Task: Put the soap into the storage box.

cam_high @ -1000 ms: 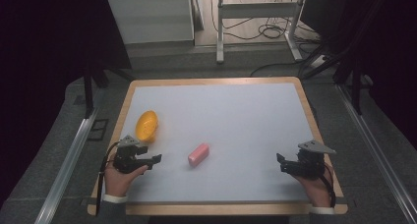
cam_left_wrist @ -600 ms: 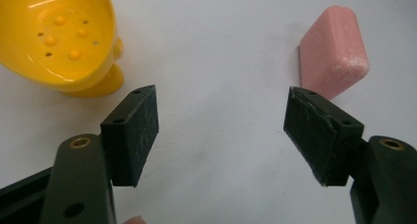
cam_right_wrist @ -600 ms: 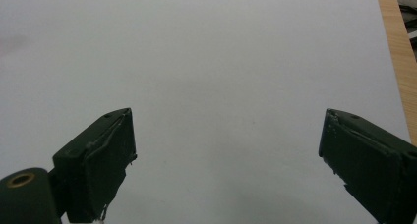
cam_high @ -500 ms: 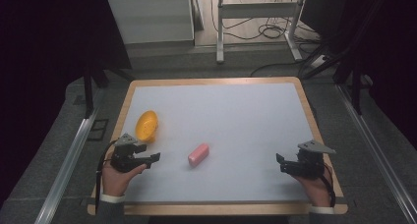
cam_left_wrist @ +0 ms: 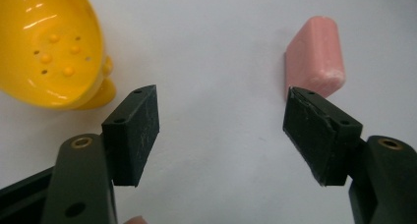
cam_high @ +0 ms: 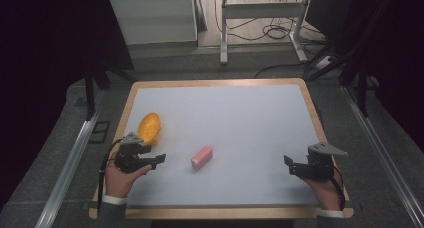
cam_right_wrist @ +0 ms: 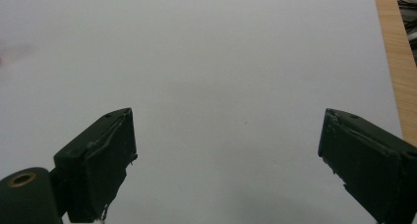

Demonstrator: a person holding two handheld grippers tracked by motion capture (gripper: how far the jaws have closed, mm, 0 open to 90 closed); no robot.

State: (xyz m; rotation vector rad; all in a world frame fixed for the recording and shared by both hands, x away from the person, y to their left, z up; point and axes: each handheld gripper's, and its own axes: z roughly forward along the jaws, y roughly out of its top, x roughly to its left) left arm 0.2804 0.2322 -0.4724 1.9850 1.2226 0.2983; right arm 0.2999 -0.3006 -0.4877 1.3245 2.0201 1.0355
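Observation:
A pink block point(cam_high: 202, 157) lies near the middle of the white table top point(cam_high: 235, 123), and a yellow perforated dish point(cam_high: 149, 127) sits at its left. My left gripper point(cam_high: 159, 159) is held at the front left, open, a short way left of the block. Seen from the left gripper view, the pink block point(cam_left_wrist: 315, 57) lies just beyond the right jaw, the yellow dish point(cam_left_wrist: 49, 47) is at upper left, and nothing sits between the open jaws point(cam_left_wrist: 221, 130). At the front right my right gripper point(cam_high: 290, 164) is open over bare table point(cam_right_wrist: 226, 150).
A wooden rim point(cam_high: 315, 113) frames the table, visible as a strip of wooden rim point(cam_right_wrist: 393, 47) in the right gripper view. Metal rails point(cam_high: 70, 163) run along both sides. Behind the table stand a white cabinet point(cam_high: 152, 18) and a metal frame with cables point(cam_high: 265, 13).
My left gripper has shifted slightly right, toward the pink block. The right gripper, the block and the dish have stayed where they were.

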